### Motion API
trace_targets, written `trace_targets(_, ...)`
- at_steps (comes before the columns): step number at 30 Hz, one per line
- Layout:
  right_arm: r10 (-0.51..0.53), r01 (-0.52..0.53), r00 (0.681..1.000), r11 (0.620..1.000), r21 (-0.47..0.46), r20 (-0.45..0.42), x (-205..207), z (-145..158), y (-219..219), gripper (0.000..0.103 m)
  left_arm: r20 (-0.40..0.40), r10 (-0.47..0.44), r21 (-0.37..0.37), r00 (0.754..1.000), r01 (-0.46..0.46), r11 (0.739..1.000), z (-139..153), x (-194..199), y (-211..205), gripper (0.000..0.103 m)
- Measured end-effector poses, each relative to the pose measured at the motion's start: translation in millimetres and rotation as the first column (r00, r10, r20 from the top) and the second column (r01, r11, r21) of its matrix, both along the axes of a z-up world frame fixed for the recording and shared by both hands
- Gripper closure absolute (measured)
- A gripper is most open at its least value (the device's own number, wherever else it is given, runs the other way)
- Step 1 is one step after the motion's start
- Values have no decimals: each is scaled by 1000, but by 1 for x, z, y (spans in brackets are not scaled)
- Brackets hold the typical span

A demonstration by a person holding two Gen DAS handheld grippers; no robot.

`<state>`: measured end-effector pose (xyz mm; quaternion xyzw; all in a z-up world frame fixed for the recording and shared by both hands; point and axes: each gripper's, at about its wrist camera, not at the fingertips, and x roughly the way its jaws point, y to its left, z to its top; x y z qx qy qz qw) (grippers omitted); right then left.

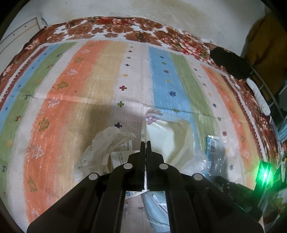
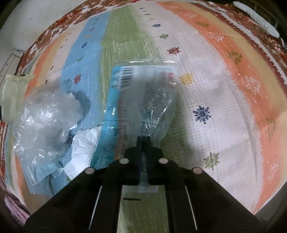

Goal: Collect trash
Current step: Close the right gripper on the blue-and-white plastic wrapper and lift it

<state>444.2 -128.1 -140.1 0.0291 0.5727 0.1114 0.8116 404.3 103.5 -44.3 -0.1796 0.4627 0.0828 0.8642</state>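
Crumpled paper (image 1: 109, 143) left of bag (image 1: 172, 136), both on mat (image 1: 71, 100).

Right gripper (image 2: 143, 138): pinching the near end of the clear wrapper (image 2: 143, 89), fingers closed on it.
Wrapper: lifting off the striped mat (image 2: 224, 100), barcode showing.
Crumpled plastic (image 2: 46, 123): lying left of the wrapper.
White paper (image 2: 80, 152): sitting just beside the wrapper's left edge.

A striped mat (image 1: 107, 75) in orange, blue, green and white, with small crosses and snowflakes, covers the surface. A red floral cloth (image 1: 114, 29) borders it towards 12 o'clock. Behind stands a stained white wall (image 1: 179, 12). At 2 o'clock hangs a yellow fabric (image 1: 260, 39). Green light (image 1: 264, 170) glows at 4 o'clock.
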Motion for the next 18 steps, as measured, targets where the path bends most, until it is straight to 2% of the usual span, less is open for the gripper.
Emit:
trace_targets(8, -23, 23, 999, 1000, 4, 47, -10, 29, -20, 102, 26, 7, -14, 1000, -7, 1000, 14, -11, 3, 103)
trace_targets(18, 64, -61, 992, 997, -37, 105, -40, 62, -17, 102, 21, -22, 2, 1000, 22, 1000, 31, -36, -10, 103)
